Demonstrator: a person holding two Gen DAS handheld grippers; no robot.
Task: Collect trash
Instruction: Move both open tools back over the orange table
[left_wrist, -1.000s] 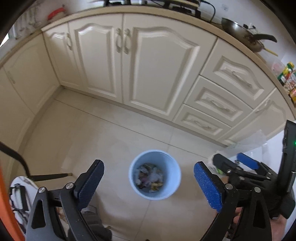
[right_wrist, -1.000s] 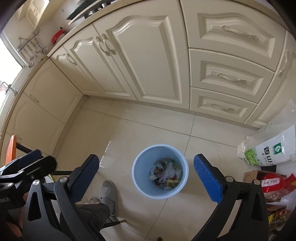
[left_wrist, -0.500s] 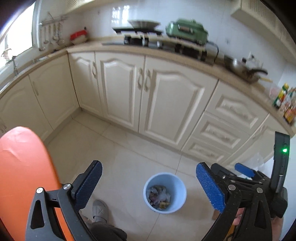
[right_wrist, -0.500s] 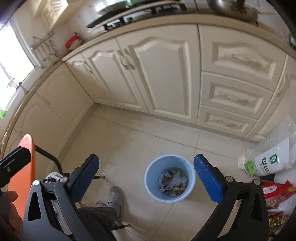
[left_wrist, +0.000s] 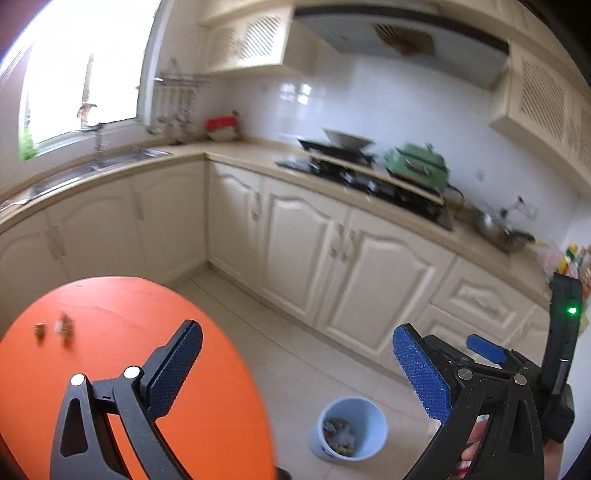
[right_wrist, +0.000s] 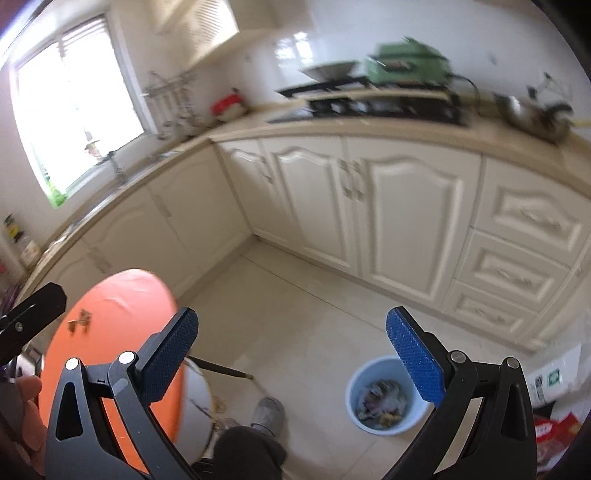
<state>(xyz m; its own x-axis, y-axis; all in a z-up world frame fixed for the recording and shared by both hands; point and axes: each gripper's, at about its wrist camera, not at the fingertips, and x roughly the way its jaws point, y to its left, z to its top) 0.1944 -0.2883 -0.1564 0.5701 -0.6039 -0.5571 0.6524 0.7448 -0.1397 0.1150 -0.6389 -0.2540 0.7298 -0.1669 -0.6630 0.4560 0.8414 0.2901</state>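
Note:
A light blue bin (left_wrist: 349, 430) with mixed trash inside stands on the tiled floor; it also shows in the right wrist view (right_wrist: 384, 397). A round orange table (left_wrist: 122, 369) holds small brown scraps (left_wrist: 55, 328), which also show in the right wrist view (right_wrist: 79, 321). My left gripper (left_wrist: 295, 369) is open and empty, raised above the table's edge and the floor. My right gripper (right_wrist: 291, 354) is open and empty, raised above the floor between the table (right_wrist: 118, 314) and the bin.
Cream cabinets (left_wrist: 332, 258) run along the wall under a counter with a stove (left_wrist: 354, 170), a green pot (left_wrist: 417, 162) and a sink (left_wrist: 92, 166). A white bag (right_wrist: 554, 380) and red packets (right_wrist: 554, 435) lie right of the bin. My shoe (right_wrist: 267, 411) is on the floor.
Both grippers have lifted and tilted up from over the bin; the counter, wall and orange table have come into view. Both stay open and empty.

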